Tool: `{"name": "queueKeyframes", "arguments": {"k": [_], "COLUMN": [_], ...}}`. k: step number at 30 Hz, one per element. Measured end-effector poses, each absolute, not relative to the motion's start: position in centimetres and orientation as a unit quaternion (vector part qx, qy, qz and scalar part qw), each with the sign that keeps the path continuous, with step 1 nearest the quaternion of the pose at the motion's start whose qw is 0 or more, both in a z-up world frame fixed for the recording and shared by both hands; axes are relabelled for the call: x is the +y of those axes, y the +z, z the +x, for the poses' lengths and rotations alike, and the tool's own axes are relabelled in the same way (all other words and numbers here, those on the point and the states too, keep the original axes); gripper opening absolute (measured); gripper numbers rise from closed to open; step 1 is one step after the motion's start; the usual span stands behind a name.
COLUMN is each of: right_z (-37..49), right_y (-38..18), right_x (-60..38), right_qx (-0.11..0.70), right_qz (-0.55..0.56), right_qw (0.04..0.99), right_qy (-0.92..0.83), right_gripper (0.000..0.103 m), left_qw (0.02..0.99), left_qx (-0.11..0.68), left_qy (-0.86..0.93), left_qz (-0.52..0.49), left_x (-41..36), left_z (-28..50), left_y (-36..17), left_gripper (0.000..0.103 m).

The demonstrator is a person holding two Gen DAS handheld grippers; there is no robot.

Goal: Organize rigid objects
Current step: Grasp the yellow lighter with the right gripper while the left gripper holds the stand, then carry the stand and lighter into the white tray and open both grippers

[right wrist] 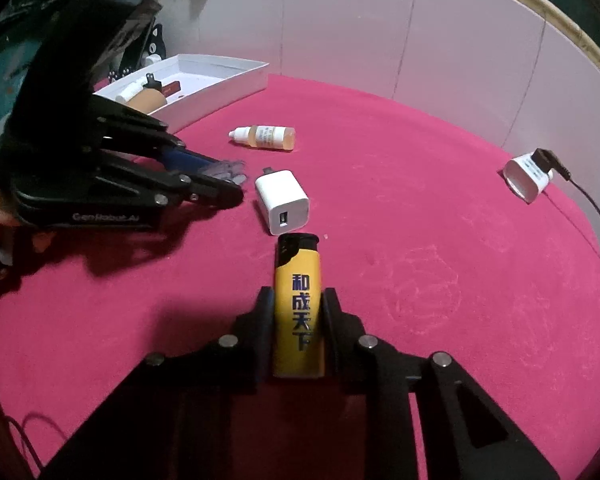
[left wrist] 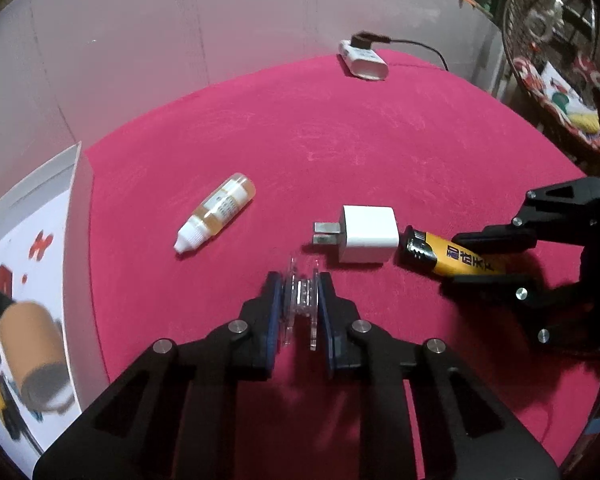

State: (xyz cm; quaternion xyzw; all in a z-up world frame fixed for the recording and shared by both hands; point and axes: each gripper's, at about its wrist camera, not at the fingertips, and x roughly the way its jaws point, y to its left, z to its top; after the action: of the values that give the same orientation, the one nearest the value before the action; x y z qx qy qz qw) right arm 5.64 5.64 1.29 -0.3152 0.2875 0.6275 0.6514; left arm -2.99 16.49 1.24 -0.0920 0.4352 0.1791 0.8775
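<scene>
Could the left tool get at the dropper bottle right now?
Probably not yet: the left tool is shut on a clear spool. The dropper bottle lies unblocked on the red cloth.

It looks like a lived-in room of a home: a tabletop (left wrist: 380,140) under crimson cloth stands against white wall tiles (right wrist: 460,40), with a wire-caged electric fan (left wrist: 556,20) and bright patterned fabric (left wrist: 556,92) crowded beside it.

A clear plastic spool (left wrist: 300,304) stood on edge on the red cloth, pinched between blue pads. A yellow lighter (right wrist: 298,312) with a black cap lay clamped beside a white USB charger (right wrist: 282,202); a dropper bottle (left wrist: 216,212) lay on its side
</scene>
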Motion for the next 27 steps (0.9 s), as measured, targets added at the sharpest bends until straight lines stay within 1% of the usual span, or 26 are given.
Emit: {"name": "queueKeyframes", "arguments": {"k": [4, 9, 19, 27], "right_z": [5.9, 6.1, 3.7, 2.0], "right_y": [1.5, 3.2, 9.2, 12.3], "right_x": [4.8, 3.0, -0.9, -1.6], "right_qx": [0.298, 0.292, 0.211, 0.162], "right_qz": [-0.285, -0.225, -0.115, -0.098], "right_qw": [0.672, 0.706, 0.772, 0.781], "right_qy": [0.615, 0.604, 0.588, 0.595], "right_gripper": [0.022, 0.022, 0.022, 0.022], "left_qw": [0.886, 0.899, 0.918, 0.915], "left_qx": [0.411, 0.372, 0.274, 0.231], "left_qy": [0.186, 0.202, 0.272, 0.319], "left_qz": [-0.108, -0.114, -0.092, -0.082], "left_x": [15.7, 14.6, 12.6, 12.0], "left_z": [-4.2, -5.5, -8.2, -10.6], "left_y": [2.1, 4.5, 9.9, 12.4], "left_gripper": [0.017, 0.017, 0.017, 0.017]}}
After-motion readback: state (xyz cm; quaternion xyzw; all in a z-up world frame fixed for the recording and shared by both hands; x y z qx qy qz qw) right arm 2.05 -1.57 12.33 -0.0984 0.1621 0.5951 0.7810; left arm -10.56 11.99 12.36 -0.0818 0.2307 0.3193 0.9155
